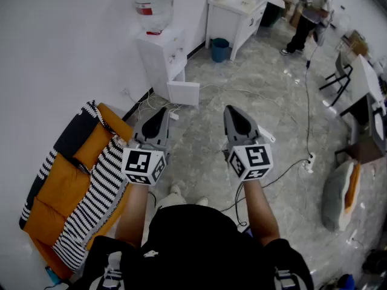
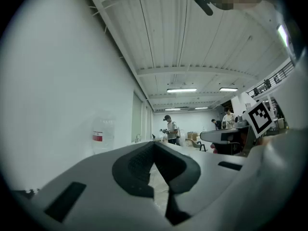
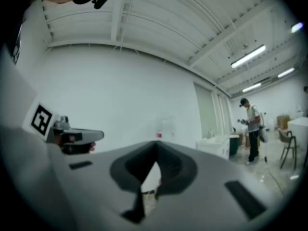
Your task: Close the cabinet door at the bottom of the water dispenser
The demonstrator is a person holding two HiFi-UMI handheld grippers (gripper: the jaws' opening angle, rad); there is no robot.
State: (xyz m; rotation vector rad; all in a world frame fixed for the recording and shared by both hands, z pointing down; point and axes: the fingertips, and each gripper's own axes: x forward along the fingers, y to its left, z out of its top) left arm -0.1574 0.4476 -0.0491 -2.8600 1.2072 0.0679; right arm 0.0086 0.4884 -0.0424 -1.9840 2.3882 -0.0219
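Observation:
The white water dispenser (image 1: 161,54) stands against the wall far ahead, with a clear bottle (image 1: 153,3) on top. Its bottom cabinet door (image 1: 183,93) hangs swung out over the floor. Both grippers are held level in front of me, well short of the dispenser. My left gripper (image 1: 162,112) is shut with nothing in it, and my right gripper (image 1: 232,110) is shut and empty too. In the left gripper view the jaws (image 2: 154,144) meet at the tip, and the bottle (image 2: 102,135) shows faintly beyond. The right gripper view shows touching jaws (image 3: 155,146) and the bottle (image 3: 164,129) far off.
An orange and striped cushion seat (image 1: 78,180) lies along the wall at my left. Cables and a power strip (image 1: 310,161) cross the floor at the right. A white cabinet (image 1: 233,12) and blue bin (image 1: 220,49) stand beyond the dispenser. A person (image 1: 311,17) stands at the far back.

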